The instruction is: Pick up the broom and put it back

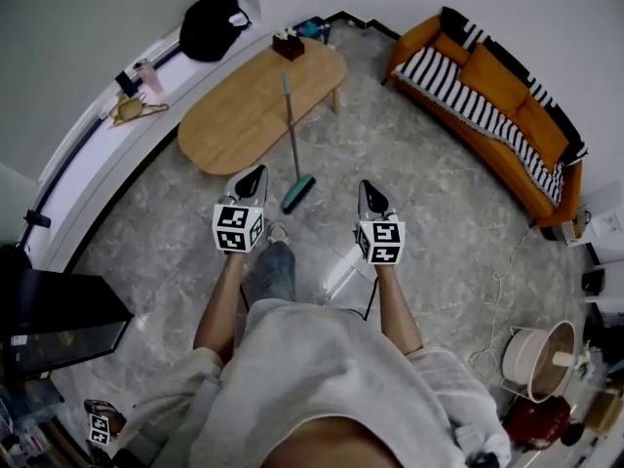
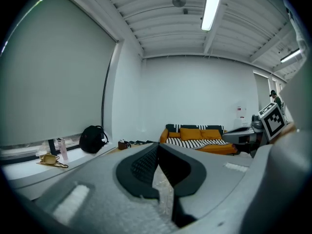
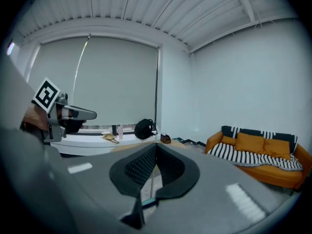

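Note:
The broom (image 1: 293, 142) stands on the floor with its teal head (image 1: 298, 193) down and its thin handle leaning against the edge of the oval wooden table (image 1: 244, 115). My left gripper (image 1: 260, 172) hovers just left of the broom head, jaws together and empty. My right gripper (image 1: 368, 187) is a little to the right of the head, also shut and empty. In the right gripper view the handle (image 3: 152, 182) shows through the slit below the closed right gripper (image 3: 156, 145). The left gripper (image 2: 157, 145) points toward the sofa, with no broom visible.
An orange sofa (image 1: 502, 100) with a striped throw lines the right wall. A black backpack (image 1: 213, 25) sits on the white sill, a tissue box (image 1: 289, 44) on the table. A white cable (image 1: 497, 295) trails to a pot (image 1: 536, 359) at lower right. A dark box (image 1: 58, 320) stands left.

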Available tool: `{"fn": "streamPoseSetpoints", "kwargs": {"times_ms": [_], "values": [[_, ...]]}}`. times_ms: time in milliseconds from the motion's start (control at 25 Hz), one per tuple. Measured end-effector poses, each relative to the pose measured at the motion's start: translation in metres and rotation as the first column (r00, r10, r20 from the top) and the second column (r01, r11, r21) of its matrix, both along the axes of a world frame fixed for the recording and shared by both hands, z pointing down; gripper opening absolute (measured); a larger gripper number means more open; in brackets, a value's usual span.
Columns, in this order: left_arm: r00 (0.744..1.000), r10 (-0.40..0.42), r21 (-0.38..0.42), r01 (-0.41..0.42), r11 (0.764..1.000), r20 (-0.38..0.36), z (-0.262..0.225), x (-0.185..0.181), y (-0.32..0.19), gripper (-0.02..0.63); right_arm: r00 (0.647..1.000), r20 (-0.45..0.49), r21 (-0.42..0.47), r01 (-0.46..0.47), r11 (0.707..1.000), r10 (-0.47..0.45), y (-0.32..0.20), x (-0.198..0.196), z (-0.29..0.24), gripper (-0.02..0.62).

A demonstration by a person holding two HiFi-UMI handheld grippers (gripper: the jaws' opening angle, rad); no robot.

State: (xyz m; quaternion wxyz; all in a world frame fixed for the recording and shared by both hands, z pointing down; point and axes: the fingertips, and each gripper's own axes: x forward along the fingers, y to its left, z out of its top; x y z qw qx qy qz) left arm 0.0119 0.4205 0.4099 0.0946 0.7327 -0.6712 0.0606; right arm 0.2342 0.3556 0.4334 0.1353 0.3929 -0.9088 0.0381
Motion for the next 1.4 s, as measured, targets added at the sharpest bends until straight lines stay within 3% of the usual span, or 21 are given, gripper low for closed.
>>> {"fn": "streamPoseSetpoints", "kwargs": {"times_ms": [240,560,880,1080,1400], "values": [[0.999,0.044,0.003,-0.044,0.999,-0.026,-0.002,-0.044,-0.091,-0.003,0.999,-0.029,0.0,-0.035,0.999,0.035,-0.081,-0.046,-0.007,0.0],[0.997,0.062,0.015,-0.062,0.998,-0.036,-0.019,-0.136,-0.203,-0.003,0.998,-0.037,0.025,-0.047,0.999,0.048,-0.194,-0.137,-0.033,0.001],[0.996,0.083,0.03,-0.083,0.996,-0.028,-0.028,-0.21,-0.295,-0.003,0.997,-0.051,0.037,-0.05,0.998,0.052,-0.277,-0.212,-0.038,0.002],[0.995,0.098,0.017,-0.097,0.995,-0.035,-0.018,-0.225,-0.327,-0.003,0.997,-0.059,0.024,-0.053,0.998,0.054,-0.305,-0.23,-0.028,0.001],[0.996,0.074,-0.048,-0.077,0.996,-0.051,0.01,-0.217,-0.35,-0.003,0.997,-0.075,-0.035,-0.011,0.999,0.009,-0.336,-0.231,-0.004,0.002]]}}
